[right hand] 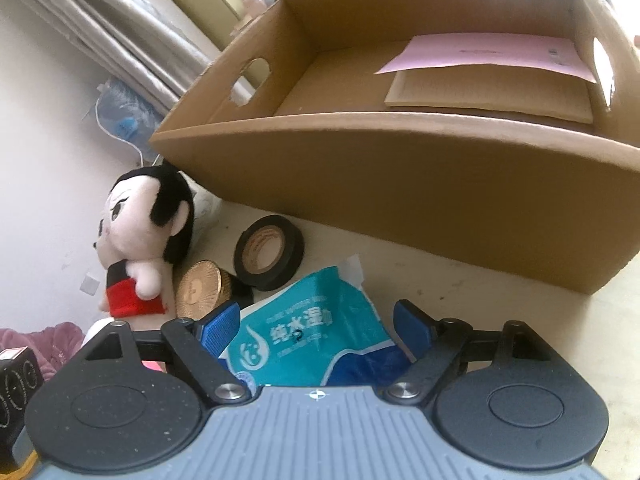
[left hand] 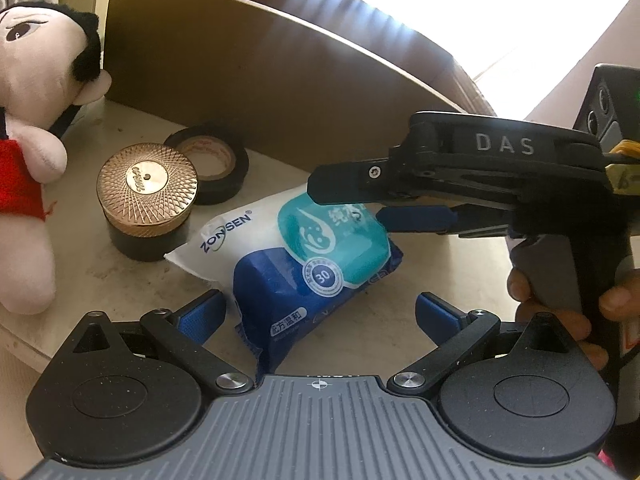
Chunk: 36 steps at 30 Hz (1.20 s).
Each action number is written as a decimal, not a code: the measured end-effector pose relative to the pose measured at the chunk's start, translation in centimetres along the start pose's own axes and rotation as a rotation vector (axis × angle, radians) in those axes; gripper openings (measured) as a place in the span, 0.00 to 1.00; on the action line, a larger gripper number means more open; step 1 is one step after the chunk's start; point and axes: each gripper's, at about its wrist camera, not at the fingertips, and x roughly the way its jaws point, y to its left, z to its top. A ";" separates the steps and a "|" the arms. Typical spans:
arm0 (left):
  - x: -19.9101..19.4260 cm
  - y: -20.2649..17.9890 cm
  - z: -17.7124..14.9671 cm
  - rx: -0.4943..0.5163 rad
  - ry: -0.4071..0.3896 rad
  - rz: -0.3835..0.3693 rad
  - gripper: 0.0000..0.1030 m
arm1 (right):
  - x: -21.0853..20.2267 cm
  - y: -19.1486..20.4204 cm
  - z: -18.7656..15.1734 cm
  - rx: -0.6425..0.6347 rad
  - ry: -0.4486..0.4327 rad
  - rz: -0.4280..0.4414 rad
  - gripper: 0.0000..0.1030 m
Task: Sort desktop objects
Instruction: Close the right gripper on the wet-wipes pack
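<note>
Since the wipes pack (right hand: 316, 336) lies flat on the bench (right hand: 480, 300) between the right tongs (right hand: 316, 328), jaws wide, unclamped, right is nearer; long axis runs 11-to-5; left tongs (left hand: 320, 312) wide, empty; box (right hand: 400, 184) at 12.

The right gripper (right hand: 316, 330) stands spread around a wet-wipes pack (right hand: 308, 332) on the table (right hand: 460, 300). A black tape roll (right hand: 269, 252) and cardboard box (right hand: 400, 184) lie beyond.

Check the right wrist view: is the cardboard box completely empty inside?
No. The cardboard box holds a pink sheet lying on a tan flat piece near its far right corner.
</note>
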 end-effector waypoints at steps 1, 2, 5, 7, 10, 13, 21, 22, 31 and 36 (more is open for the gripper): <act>0.0 0.0 0.0 0.002 0.001 0.000 0.98 | 0.2 -0.1 0.1 0.005 -0.001 0.003 0.84; 0.5 -0.4 0.1 0.005 0.002 0.001 0.98 | 0.4 -0.3 0.2 0.013 0.003 0.011 0.84; 1.1 -0.8 0.1 0.009 0.003 0.004 0.98 | 0.8 -0.4 0.0 0.048 0.025 0.045 0.85; 1.0 -0.7 0.1 0.005 0.003 0.000 0.98 | 0.8 0.0 0.0 0.035 0.032 0.037 0.86; 1.3 -0.8 0.5 -0.002 0.002 -0.006 0.99 | 0.3 0.3 -0.2 0.034 0.043 0.054 0.86; 1.4 -0.9 0.4 0.007 0.004 -0.012 0.99 | -0.2 0.5 -0.4 0.033 0.059 0.069 0.87; 1.3 -1.8 -0.4 0.038 0.031 -0.050 0.99 | -1.7 -0.2 -2.0 0.052 0.067 0.056 0.88; 1.4 -1.9 -0.5 0.044 0.032 -0.053 0.99 | -1.9 -0.4 -2.3 0.057 0.065 0.055 0.88; 1.6 -2.0 -0.5 0.051 0.038 -0.049 0.99 | -1.4 -1.7 -2.6 0.105 0.060 0.065 0.88; 1.5 -2.0 -0.6 0.063 0.038 -0.041 0.99 | -0.6 -2.2 -2.8 0.117 0.066 0.073 0.87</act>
